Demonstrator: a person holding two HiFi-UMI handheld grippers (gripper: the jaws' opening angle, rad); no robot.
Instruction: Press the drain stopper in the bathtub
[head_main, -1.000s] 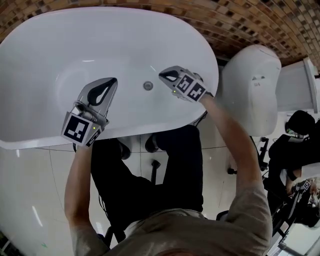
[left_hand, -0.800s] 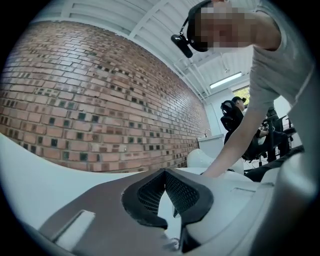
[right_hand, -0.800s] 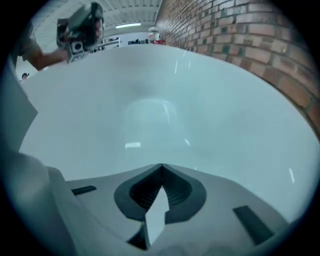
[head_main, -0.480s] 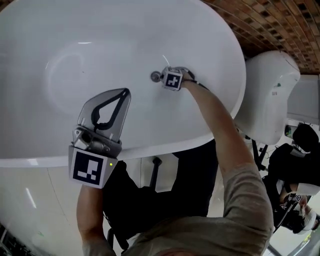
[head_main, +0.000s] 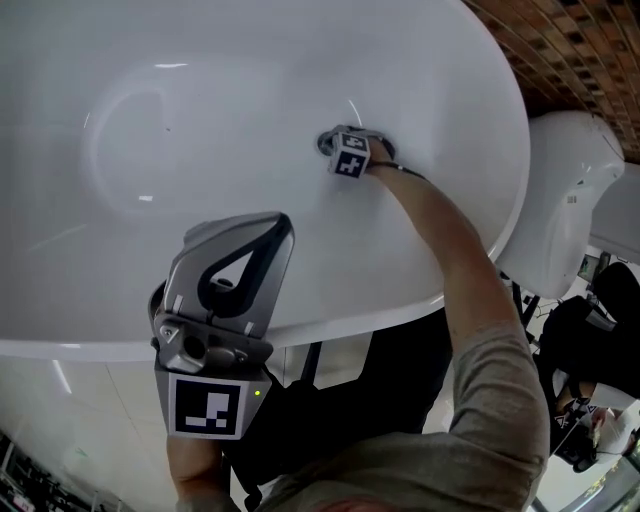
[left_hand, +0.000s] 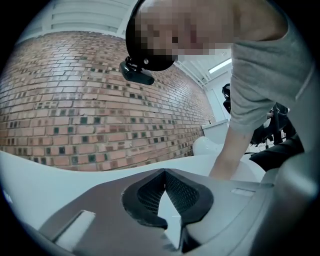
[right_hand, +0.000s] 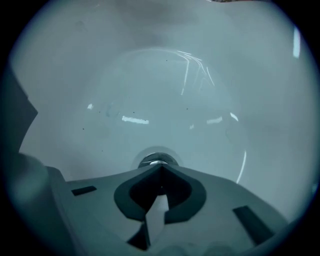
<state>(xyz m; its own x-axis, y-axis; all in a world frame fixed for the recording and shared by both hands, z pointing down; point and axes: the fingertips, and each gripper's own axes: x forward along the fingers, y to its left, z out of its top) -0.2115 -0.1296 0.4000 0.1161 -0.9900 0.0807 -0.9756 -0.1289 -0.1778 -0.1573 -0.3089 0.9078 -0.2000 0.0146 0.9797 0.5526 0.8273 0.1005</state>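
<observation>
The round metal drain stopper (right_hand: 157, 160) sits in the floor of the white bathtub (head_main: 200, 80). My right gripper (right_hand: 160, 168) is shut, and its joined tips rest on the stopper's near edge. In the head view the right gripper (head_main: 333, 145) is deep in the tub with its marker cube over the drain stopper (head_main: 325, 141), mostly hiding it. My left gripper (head_main: 281, 226) is shut and empty, held above the tub's near rim. In the left gripper view the left gripper (left_hand: 164, 171) points over the rim toward a brick wall.
A white toilet (head_main: 565, 190) stands just right of the tub. A brick wall (left_hand: 75, 110) runs behind it. My right forearm (head_main: 450, 260) crosses the tub's near rim (head_main: 330, 325). A person in dark clothes (head_main: 590, 330) is at the far right.
My right gripper went from above the tub's rim down into the tub and onto the drain stopper. The left gripper rose toward the head camera, staying shut.
</observation>
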